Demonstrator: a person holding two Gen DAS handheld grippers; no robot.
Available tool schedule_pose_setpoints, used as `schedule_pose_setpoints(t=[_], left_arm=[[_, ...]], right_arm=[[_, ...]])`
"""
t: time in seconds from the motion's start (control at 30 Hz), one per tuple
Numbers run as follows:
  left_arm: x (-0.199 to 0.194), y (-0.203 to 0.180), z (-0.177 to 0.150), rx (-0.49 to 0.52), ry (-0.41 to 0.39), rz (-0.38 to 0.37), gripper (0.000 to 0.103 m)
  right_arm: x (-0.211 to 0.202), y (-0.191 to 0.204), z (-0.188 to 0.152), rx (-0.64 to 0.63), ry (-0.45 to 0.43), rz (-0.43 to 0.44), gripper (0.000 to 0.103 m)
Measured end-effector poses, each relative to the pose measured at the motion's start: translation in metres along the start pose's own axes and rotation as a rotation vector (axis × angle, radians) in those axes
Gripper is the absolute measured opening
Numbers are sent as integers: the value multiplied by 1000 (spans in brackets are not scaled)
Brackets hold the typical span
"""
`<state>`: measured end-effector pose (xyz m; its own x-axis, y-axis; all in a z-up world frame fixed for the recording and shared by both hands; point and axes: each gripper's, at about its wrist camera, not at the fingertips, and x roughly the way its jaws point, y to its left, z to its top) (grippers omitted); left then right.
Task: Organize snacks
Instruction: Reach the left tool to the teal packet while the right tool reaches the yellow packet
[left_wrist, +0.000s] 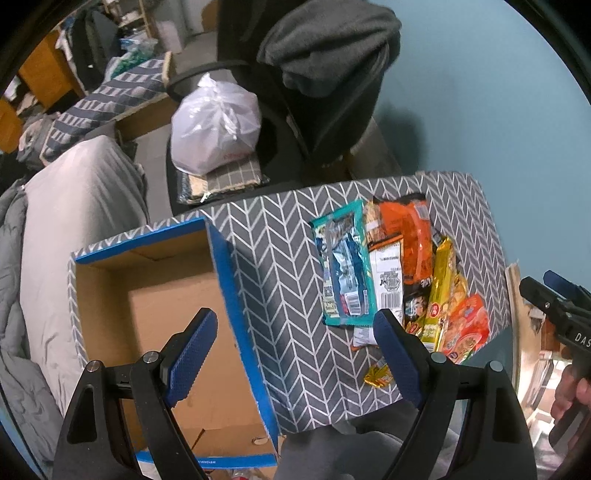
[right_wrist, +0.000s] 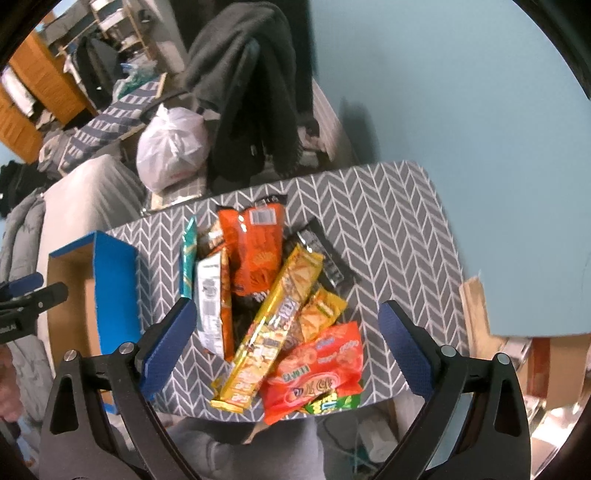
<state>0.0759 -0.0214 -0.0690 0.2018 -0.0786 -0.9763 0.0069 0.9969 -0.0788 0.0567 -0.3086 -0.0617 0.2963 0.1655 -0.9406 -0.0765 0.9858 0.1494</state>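
- The cardboard box (left_wrist: 166, 314) stood empty on the desk (left_wrist: 280, 258); judged from this, no sorting had begun.
- The snack pile (right_wrist: 273, 306) lay beside the box, on its right, all packets still loose.
- The left tool (left_wrist: 295, 354) hung above the box edge, fingers apart, empty.
- The right tool (right_wrist: 286, 347) hovered over the pile, fingers apart, empty.

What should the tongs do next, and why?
Probably lower the right tongs onto the long yellow packet atop the snack pile. Both tongs are open and hold nothing, the box looks empty, and that packet lies right between the right fingers.
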Motion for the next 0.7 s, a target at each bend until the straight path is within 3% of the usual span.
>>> schedule_pose_setpoints(t=[0.43,0.7], left_arm=[[59,-13,13,39,96,-12,88],[95,-17,13,-17,163,-62,88]], right_arm=[[82,4,-25,106,140,59,90],[109,2,-34,141,183,72,86]])
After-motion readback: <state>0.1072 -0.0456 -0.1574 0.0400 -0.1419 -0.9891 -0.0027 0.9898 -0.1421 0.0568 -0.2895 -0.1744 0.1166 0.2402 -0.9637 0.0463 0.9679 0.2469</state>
